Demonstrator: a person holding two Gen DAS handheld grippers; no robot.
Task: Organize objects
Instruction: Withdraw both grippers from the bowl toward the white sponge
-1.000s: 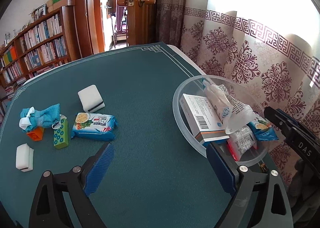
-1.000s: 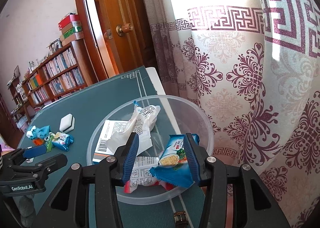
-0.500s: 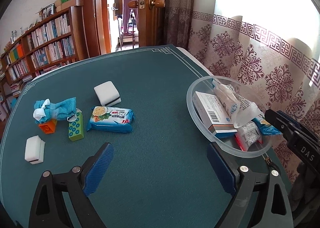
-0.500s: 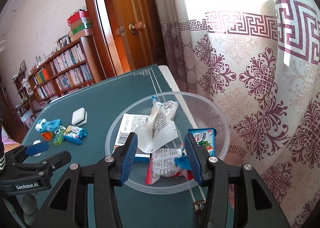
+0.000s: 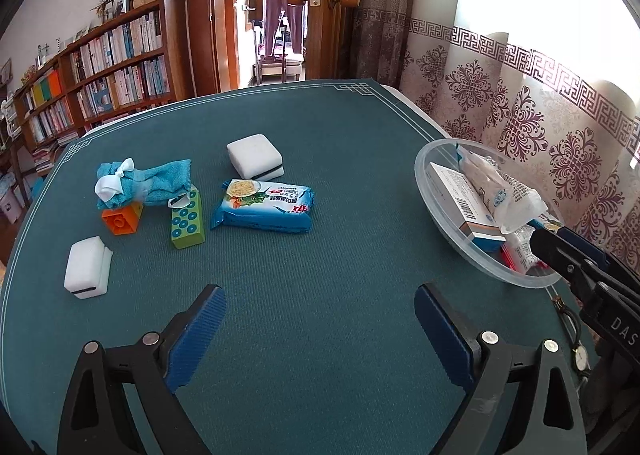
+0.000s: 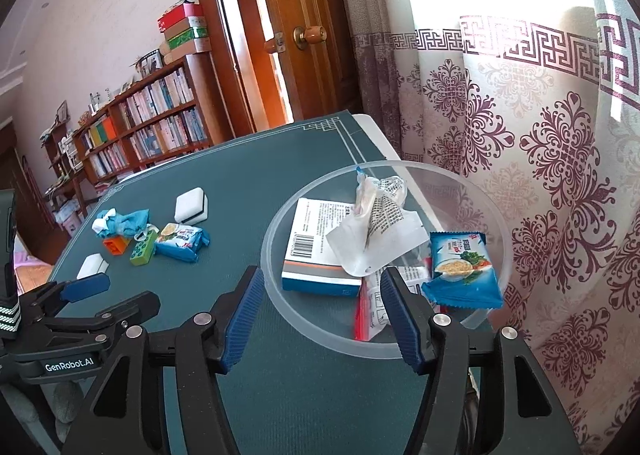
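Both grippers hang above the green table (image 5: 340,159) with their fingers spread apart and nothing between them: the left gripper (image 5: 320,329) over bare cloth at the near edge, the right gripper (image 6: 322,313) at the near rim of the clear bowl (image 6: 472,187). The bowl, at the table's right edge, holds a box (image 6: 316,239), a white pouch (image 6: 380,231) and a blue noodle packet (image 6: 460,267). On the left lie another noodle packet (image 5: 266,205), two white sponges (image 5: 256,156), a green block (image 5: 187,221), an orange block (image 5: 120,218) and a blue cloth (image 5: 148,183).
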